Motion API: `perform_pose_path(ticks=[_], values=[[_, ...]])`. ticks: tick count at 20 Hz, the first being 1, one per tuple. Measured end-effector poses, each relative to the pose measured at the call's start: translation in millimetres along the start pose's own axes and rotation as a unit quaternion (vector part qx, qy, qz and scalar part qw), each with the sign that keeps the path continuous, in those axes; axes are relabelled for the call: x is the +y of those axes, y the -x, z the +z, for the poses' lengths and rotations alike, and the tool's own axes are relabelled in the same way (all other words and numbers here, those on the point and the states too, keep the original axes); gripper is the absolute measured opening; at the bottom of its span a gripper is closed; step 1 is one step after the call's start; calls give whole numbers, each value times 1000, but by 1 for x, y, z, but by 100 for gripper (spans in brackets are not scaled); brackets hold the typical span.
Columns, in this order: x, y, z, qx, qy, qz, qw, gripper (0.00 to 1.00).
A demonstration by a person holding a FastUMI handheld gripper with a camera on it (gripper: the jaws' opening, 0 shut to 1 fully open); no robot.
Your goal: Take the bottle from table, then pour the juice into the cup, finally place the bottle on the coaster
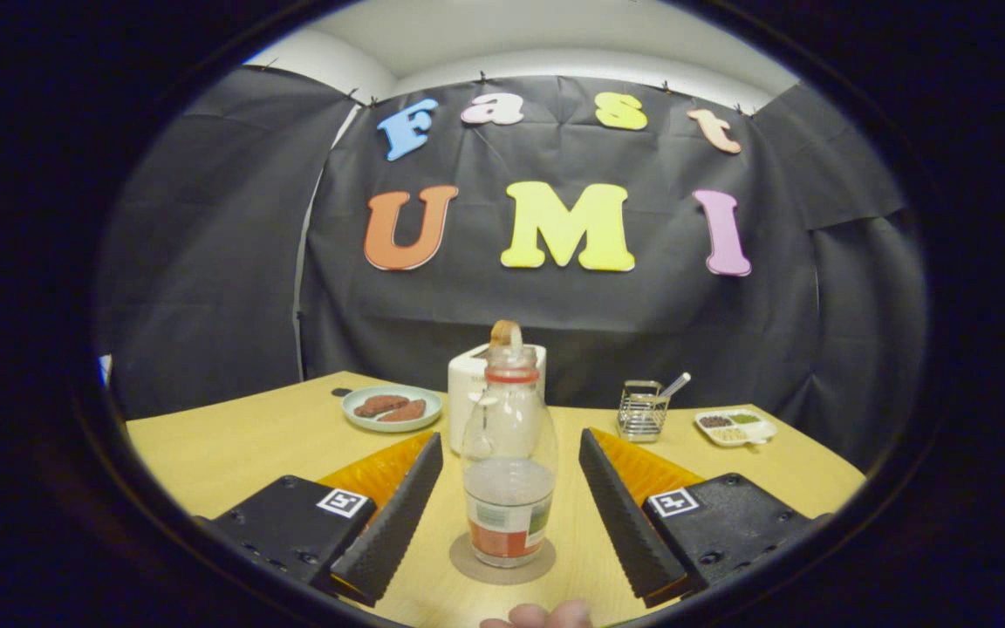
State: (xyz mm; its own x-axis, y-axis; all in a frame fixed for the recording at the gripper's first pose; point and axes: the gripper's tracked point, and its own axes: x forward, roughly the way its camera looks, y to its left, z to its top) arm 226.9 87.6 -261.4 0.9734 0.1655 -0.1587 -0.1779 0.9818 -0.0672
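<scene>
- The gripper (509, 501) has its jaws spread wide; neither finger touches anything; there is a clear gap on each side between the fingers and what stands between them
- The bottle (509, 453) stands upright between the two fingers, resting on the round coaster (502, 563); it is clear, with a red band at the neck and a coloured label low on its body; pale liquid fills only its lower part
- The coaster lies flat on the yellow table (241, 445), its edge showing around the bottle's base
- Just behind the bottle, beyond the fingers, a white toaster (466, 388) with a slice of bread (505, 332) sticking up from it; the bottle partly hides it
- To the toaster's left, a pale plate (354, 406) carrying two brown pieces of food (391, 407)
- To the right, a small wire basket (640, 410) with a utensil leaning in it; beside that, a white compartment tray (762, 427) of small items
- A fingertip (546, 616) of a person shows near the table's close edge, below the coaster
</scene>
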Motion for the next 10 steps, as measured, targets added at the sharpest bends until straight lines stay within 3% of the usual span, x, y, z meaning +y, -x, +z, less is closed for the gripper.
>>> perform_pose_path(ticks=[10], values=[[-33, 98, 178, -73, -27, -59, 995, 100]])
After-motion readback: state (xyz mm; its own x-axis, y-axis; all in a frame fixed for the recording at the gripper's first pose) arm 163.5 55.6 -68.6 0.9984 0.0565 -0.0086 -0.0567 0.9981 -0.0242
